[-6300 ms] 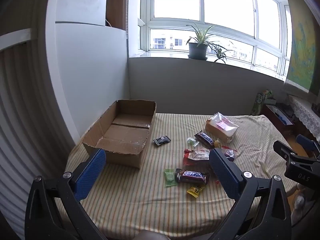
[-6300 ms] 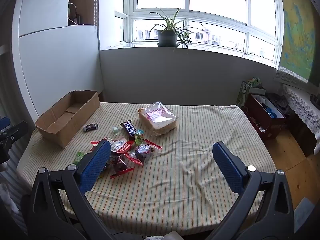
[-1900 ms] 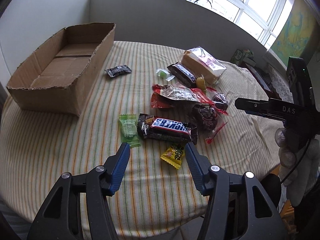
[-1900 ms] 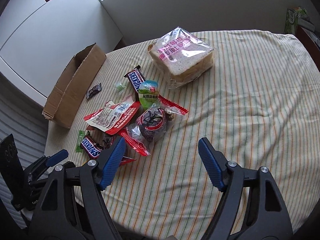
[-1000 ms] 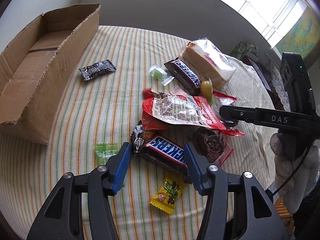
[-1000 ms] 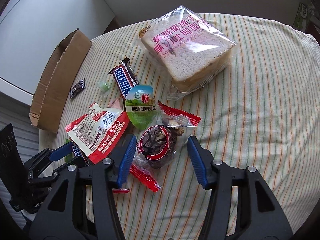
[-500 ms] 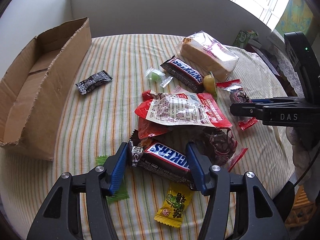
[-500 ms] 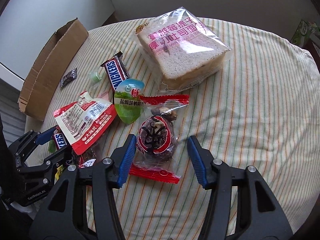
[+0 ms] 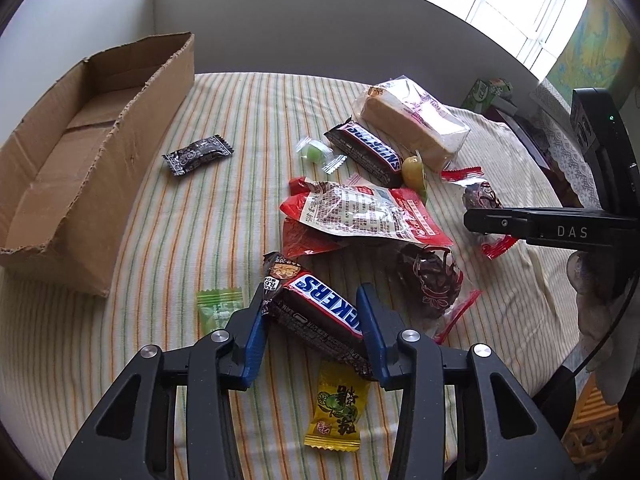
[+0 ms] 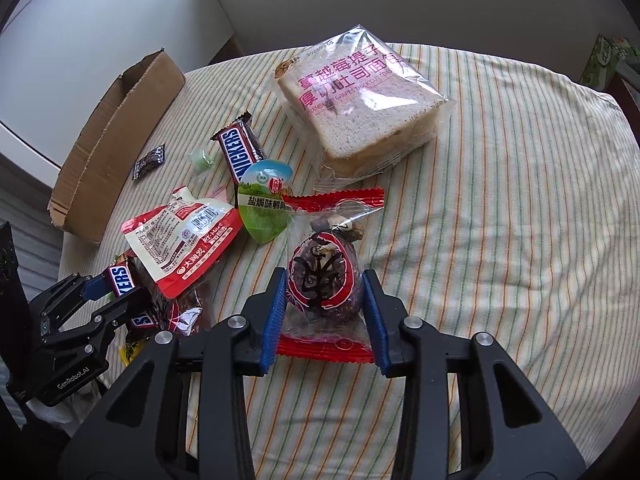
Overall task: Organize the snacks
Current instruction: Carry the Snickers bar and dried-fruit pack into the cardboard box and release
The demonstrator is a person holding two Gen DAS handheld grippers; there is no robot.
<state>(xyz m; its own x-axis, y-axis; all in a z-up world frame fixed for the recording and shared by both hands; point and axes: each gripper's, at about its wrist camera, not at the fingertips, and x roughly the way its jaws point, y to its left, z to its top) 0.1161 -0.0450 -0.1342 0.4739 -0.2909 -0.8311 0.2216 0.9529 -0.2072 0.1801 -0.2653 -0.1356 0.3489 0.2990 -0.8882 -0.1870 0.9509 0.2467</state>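
My left gripper [image 9: 311,322] is shut on a Snickers bar [image 9: 320,312] at the near edge of the snack pile; the bar's ends stick out past both pads. My right gripper [image 10: 323,304] is shut on a clear red-edged packet with a dark round cake [image 10: 323,280]. The open cardboard box [image 9: 80,168] lies at the left, also in the right wrist view [image 10: 116,136]. A bagged bread loaf [image 10: 356,108], a second Snickers bar [image 10: 240,152] and a red-and-white pouch [image 10: 184,236] lie between them.
Loose sweets lie on the striped tablecloth [image 10: 500,220]: a black one [image 9: 198,154] near the box, a green one [image 9: 219,306], a yellow one [image 9: 336,408], a second dark cake packet [image 9: 430,280]. The table's near edge is right below both grippers.
Both grippers moved down and forward onto the pile. The left jaws narrowed onto the Snickers bar; the right jaws narrowed onto the dark cake packet.
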